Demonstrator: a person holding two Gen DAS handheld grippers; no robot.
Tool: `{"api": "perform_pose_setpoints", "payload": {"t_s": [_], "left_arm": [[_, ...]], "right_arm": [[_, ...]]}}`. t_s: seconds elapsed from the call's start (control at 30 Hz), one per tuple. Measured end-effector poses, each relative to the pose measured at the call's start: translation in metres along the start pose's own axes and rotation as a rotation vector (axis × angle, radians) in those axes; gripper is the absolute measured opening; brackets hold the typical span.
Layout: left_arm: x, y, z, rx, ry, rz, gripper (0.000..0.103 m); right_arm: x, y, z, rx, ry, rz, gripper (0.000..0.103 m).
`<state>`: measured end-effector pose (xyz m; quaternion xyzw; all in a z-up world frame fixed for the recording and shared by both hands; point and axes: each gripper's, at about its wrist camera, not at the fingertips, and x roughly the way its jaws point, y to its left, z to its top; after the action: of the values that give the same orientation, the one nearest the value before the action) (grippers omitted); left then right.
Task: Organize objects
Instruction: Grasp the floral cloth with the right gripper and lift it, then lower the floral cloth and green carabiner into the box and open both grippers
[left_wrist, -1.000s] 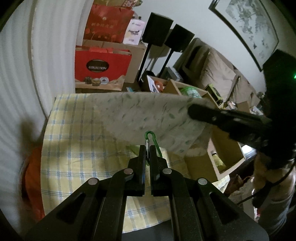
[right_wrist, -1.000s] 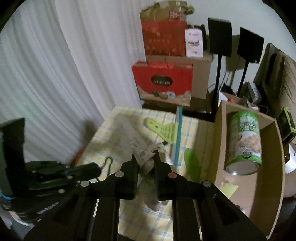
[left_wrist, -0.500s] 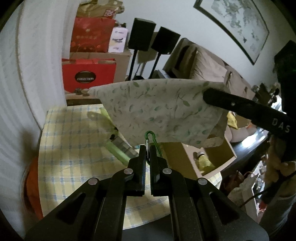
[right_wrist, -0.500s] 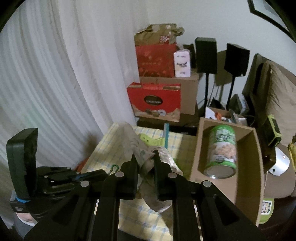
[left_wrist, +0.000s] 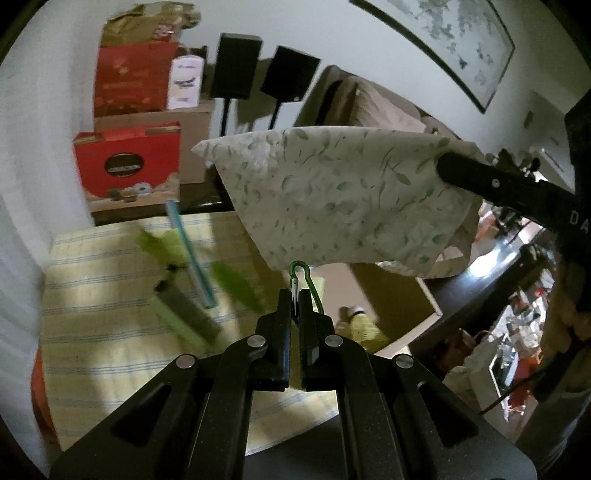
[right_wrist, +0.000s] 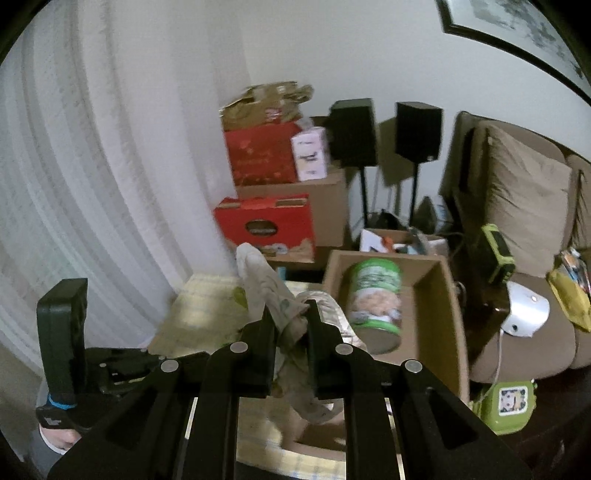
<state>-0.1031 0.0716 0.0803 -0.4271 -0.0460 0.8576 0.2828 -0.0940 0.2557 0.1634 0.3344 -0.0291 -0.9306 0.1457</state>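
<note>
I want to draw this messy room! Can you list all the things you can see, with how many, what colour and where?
leafy cloth bag: one, pale with green leaves, in the air, held by the right gripper
carabiner: one, green, in the left gripper
checked tablecloth: one, yellow, on the table
cardboard box: one, brown, right of the table
can: one, green, lying in the box
red boxes: two, stacked by the wall
speakers: two, black, on stands
left gripper: black, shut
right gripper: black, shut

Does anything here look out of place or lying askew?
Yes. The green-labelled can lies on its side in the cardboard box, not upright. The leaf-print cloth bag hangs in the air above the table, pinched by the right tool.
</note>
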Motion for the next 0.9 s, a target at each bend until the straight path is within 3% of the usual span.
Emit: {"api": "perform_pose_setpoints", "payload": {"t_s": [0.4, 0.67, 0.9], "left_arm": [[0.059, -0.056, -0.005, 0.031, 0.07, -0.065, 0.003], [0.11, -0.075, -0.011, 0.005, 0.142, -0.082, 0.003], [0.142, -0.089, -0.014, 0.021, 0.186, -0.072, 0.003]], "right_arm": [[-0.015, -0.078, -0.024, 0.12, -0.006, -0.119, 0.013], [0.003, -0.134, -0.052, 0.313, -0.011, -0.134, 0.013], [0.023, -0.161, -0.079, 0.387, 0.022, -0.173, 0.013]]}}
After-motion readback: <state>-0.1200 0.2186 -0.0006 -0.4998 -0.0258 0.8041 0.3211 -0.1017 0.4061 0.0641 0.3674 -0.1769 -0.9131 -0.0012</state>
